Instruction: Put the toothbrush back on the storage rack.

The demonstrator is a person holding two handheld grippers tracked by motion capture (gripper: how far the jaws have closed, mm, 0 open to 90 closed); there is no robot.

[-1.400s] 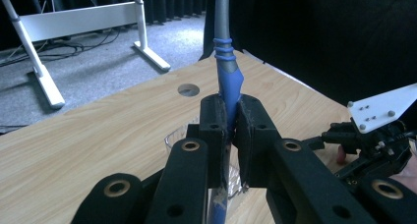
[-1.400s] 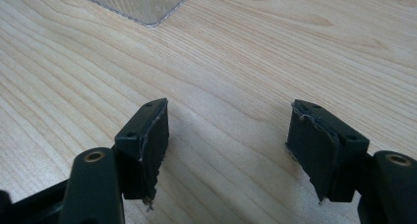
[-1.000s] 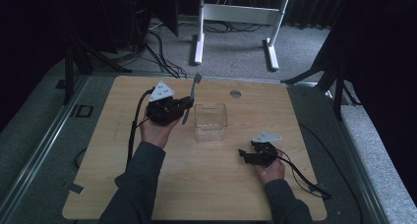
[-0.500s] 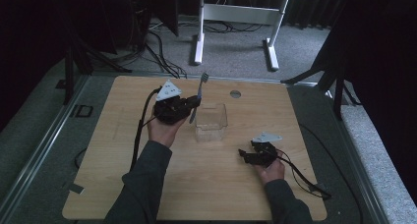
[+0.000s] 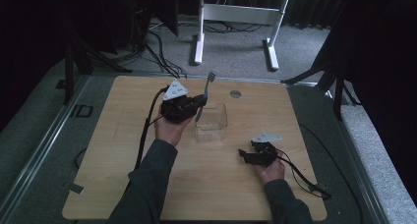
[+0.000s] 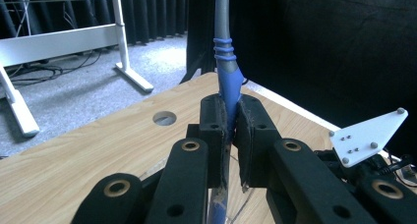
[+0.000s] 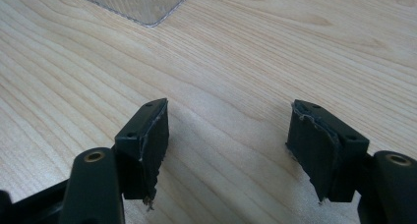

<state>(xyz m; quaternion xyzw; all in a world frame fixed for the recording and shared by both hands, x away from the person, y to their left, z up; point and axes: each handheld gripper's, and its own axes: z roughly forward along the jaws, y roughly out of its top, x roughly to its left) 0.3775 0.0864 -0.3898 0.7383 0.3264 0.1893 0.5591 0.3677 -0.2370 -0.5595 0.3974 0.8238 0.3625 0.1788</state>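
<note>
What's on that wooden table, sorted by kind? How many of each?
Tongs: 2, left and right
Fork, held in the left tongs: 1
Clear box: 1
Total: 4

container (image 5: 212, 120) mid-table (image 5: 123, 184) — left claw (image 5: 200, 104) just left | right claw (image 5: 244, 155) nearer, right | hole (image 5: 235, 93) behind

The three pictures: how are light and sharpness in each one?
High view: dim, dark surroundings, the wooden table evenly lit. Left gripper view: the fork handle between the jaws is sharp, the black background shows nothing. Right gripper view: bright, wood grain sharp, soft shadows beside the open right gripper.
</note>
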